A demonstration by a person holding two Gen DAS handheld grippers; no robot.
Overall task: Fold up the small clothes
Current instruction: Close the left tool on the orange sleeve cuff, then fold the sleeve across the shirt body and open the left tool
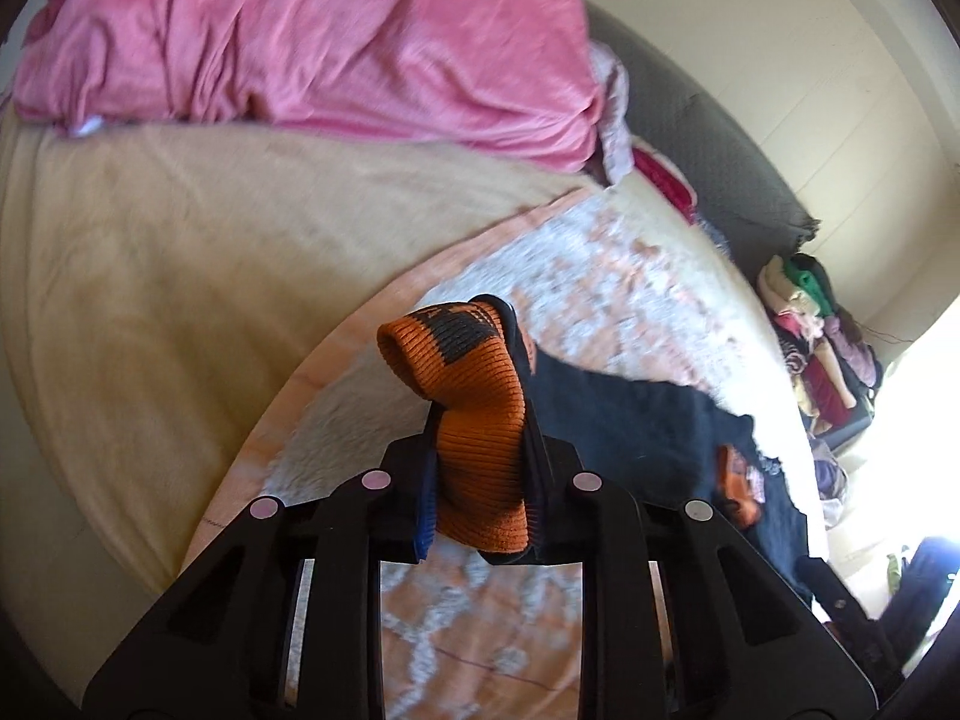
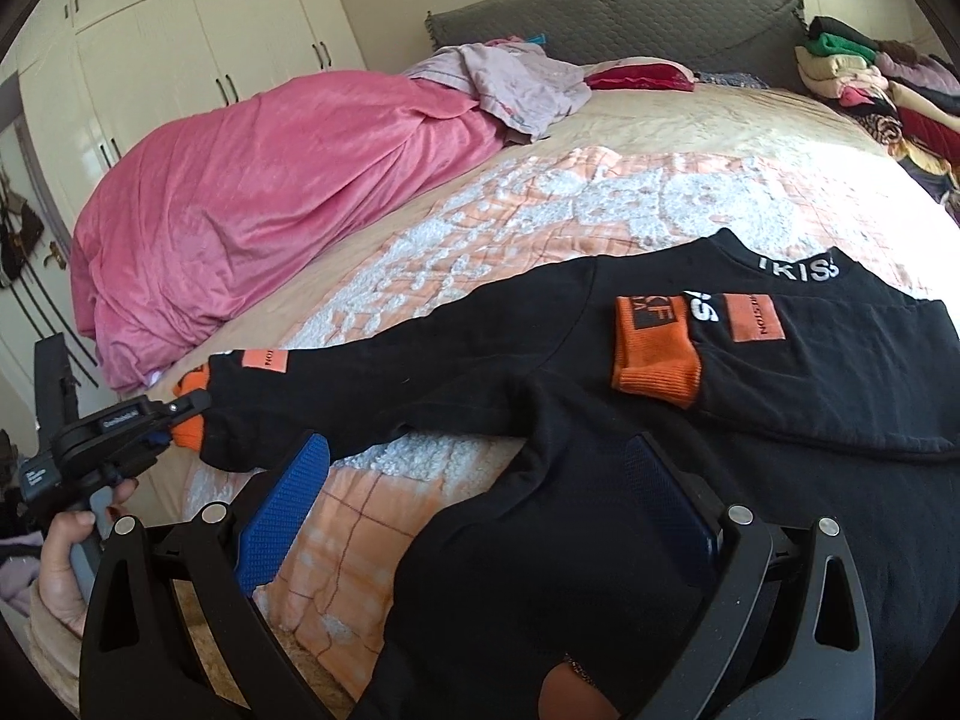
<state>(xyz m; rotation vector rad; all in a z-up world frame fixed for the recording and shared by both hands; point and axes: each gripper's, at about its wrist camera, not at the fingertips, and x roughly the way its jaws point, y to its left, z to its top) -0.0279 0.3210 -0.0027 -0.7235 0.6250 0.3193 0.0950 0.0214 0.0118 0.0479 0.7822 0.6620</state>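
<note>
A small black sweatshirt [image 2: 540,396] with orange cuffs and patches lies spread on the bed. Its right sleeve is folded across the chest, orange cuff [image 2: 654,366] on top. My left gripper [image 1: 480,480] is shut on the orange cuff [image 1: 474,420] of the other sleeve, stretched out to the left; it also shows in the right wrist view [image 2: 186,414], held by a hand. My right gripper [image 2: 480,504] is open just above the sweatshirt's lower body, holding nothing.
A peach and white patterned blanket [image 2: 480,210] covers the bed. A bunched pink duvet [image 2: 270,180] lies at the far left. Stacked folded clothes [image 2: 870,84] sit at the headboard's right. White wardrobe doors [image 2: 180,30] stand behind.
</note>
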